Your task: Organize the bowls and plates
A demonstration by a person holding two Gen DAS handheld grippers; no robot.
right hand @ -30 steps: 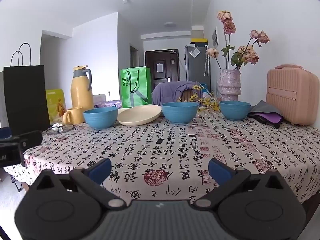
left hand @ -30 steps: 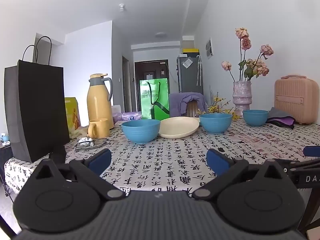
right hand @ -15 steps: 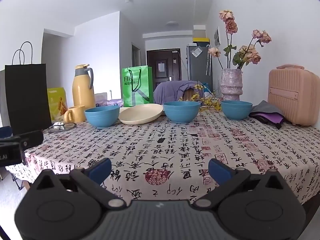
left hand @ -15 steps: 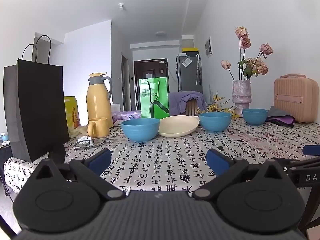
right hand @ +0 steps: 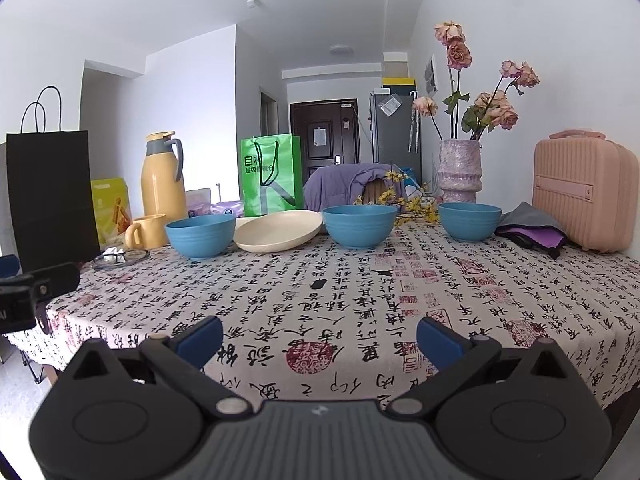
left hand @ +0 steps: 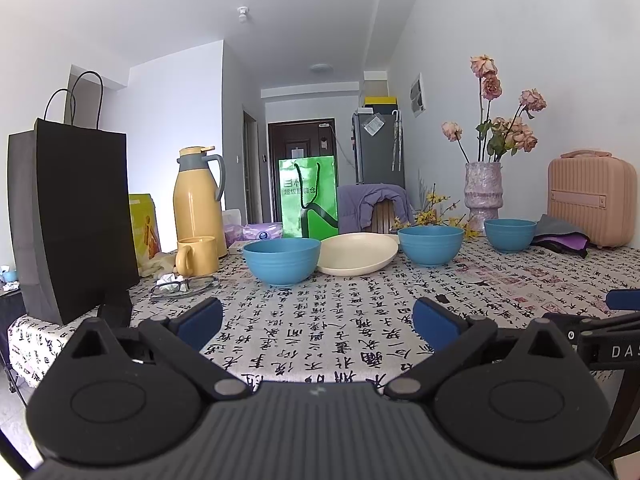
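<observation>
Bowls: three round blue plastic bowls (right hand: 200, 236) (right hand: 359, 225) (right hand: 469, 220) mid-frame on the bench (right hand: 360, 300).
Plate: cream round plate (right hand: 278, 230) between the left two.
Left hand-held gripper (left hand: 318, 322): released, empty.
Right hand-held gripper (right hand: 320, 338): released, empty.

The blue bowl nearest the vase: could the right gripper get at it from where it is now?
Probably yes. The right gripper is open and empty, and only bare tablecloth lies between it and that bowl. The bowl stands apart from the vase and the cloth pouch.

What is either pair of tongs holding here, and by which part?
Nothing is held. The left tongs and right tongs are both open and empty, short of the blue bowls and cream plate.
</observation>
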